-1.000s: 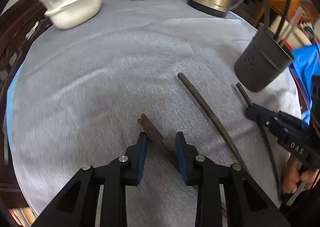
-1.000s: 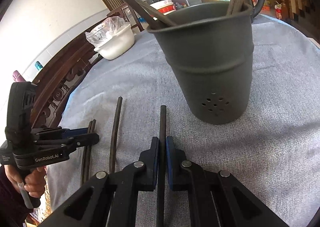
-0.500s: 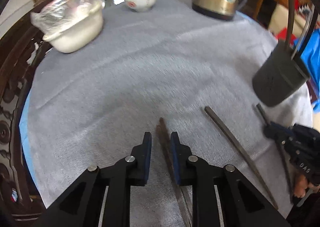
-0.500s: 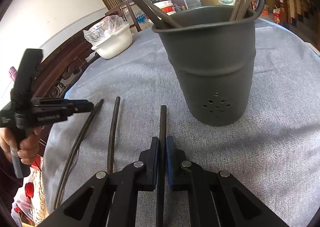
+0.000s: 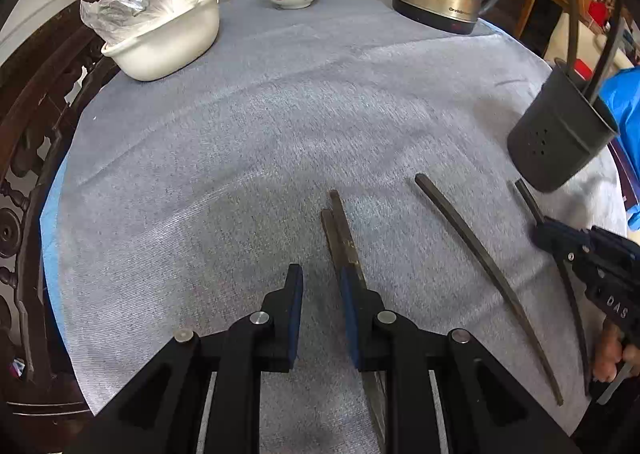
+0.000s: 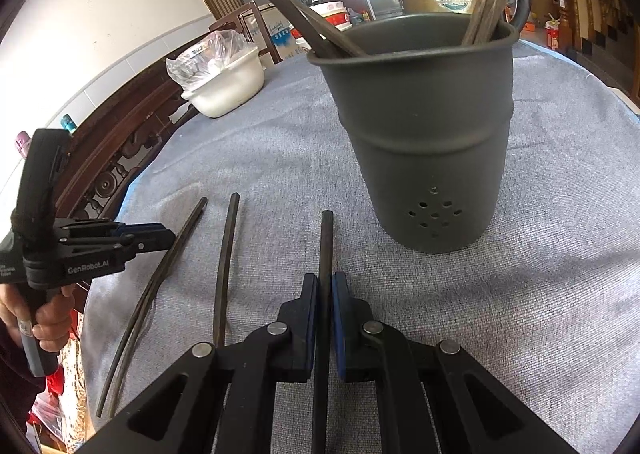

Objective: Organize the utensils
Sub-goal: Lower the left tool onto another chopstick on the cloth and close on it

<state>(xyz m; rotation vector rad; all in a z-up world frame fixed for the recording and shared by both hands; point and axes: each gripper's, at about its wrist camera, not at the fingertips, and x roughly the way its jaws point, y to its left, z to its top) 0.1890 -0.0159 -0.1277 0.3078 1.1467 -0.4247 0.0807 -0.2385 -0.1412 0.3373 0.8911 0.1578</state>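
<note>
"GenRobot.AI" marks the left gripper [image 6: 160, 240], jaws apart; the right gripper [image 6: 325, 294] clamps a chopstick [image 6: 326, 242], its tail hidden.

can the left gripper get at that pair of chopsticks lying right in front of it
Probably yes. The left gripper is open, and the pair of chopsticks lies on the grey cloth just beside its right finger, nothing covering it. A slight shift right should bring the pair between the fingers.

The left gripper [image 5: 320, 302] has opened and shifted left, leaving the chopstick pair [image 5: 340, 230] beside its right finger.
</note>
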